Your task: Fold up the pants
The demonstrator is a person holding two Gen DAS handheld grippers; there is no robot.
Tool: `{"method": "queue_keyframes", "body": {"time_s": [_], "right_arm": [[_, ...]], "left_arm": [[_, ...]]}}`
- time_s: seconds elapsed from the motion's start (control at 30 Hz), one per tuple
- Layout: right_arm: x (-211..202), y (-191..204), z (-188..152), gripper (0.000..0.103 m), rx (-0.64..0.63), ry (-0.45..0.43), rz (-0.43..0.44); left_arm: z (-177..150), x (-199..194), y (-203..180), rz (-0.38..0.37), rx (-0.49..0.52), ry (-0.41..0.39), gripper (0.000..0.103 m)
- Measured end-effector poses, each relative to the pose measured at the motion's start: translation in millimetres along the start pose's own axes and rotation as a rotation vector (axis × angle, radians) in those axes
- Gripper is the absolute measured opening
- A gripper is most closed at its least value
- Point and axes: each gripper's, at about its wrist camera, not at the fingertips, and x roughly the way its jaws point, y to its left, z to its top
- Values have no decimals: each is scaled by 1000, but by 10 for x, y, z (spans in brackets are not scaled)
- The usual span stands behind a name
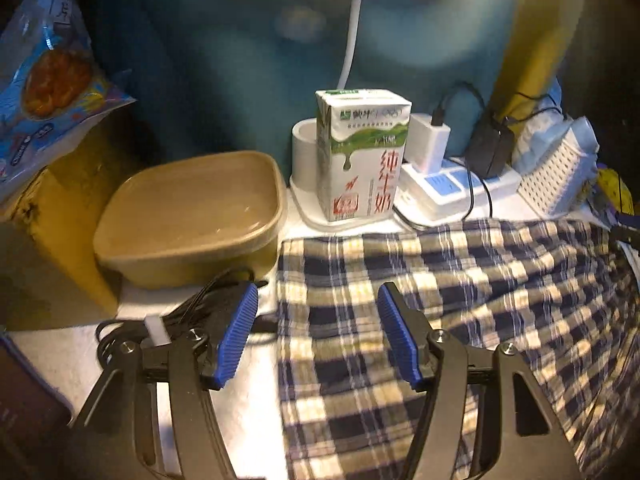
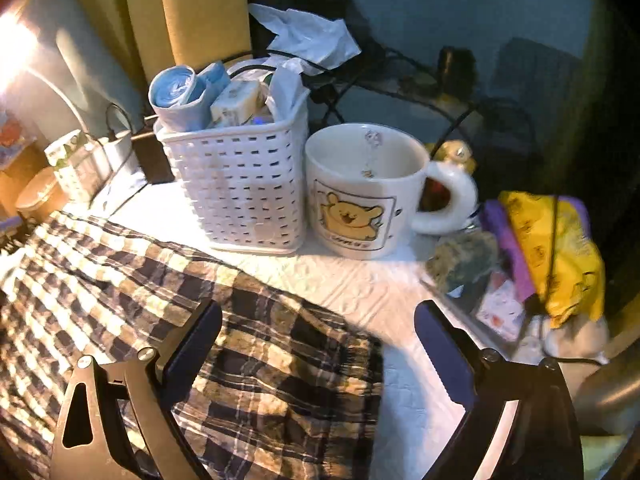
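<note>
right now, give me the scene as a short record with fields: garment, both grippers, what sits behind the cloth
garment: plaid pants spread flat on the white table
left gripper: open, over the pants' edge, gripping nothing
right gripper: open wide, over the pants' other edge, gripping nothing
behind cloth, left view: milk carton, tan container, power strip
behind cloth, right view: white basket, bear mug
fold: not yet begun

Dim, warm left glare, blurred, fisheye-warped edges
</note>
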Motion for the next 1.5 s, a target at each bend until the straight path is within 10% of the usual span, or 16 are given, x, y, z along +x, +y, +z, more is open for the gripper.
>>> {"method": "queue_keyframes", "body": {"time_s": [0.17,0.23,0.43,0.8,0.87,0.93,1.23,1.33,1.5], "right_arm": [[229,-77,-59,89,44,70,-5],[364,-98,-119,39,73,119,31],[335,6,-44,23,44,62,-6],[447,90,346,24,20,61,-145],[335,115,358,40,8,47,-158],[122,121,293,77,-1,16,-164],[-919,30,-376,78,-15,-65,-103],[-1178,14,-654,78,-9,-76,-84],[-1480,30,-1139,78,-5,-74,-65]], "left_arm": [[-157,-186,82,-3,-8,15,62],[-225,-181,54,-27,5,30,62],[-288,139,68,-38,15,126,63],[-182,49,136,-85,-53,106,63],[-238,-162,144,-101,-53,84,63],[-334,-374,132,-114,-43,76,63],[-985,-1139,-194,-208,9,62,64],[-1239,-1279,-217,-233,-17,66,85],[-1574,-1327,-318,-278,-39,107,86]]}}
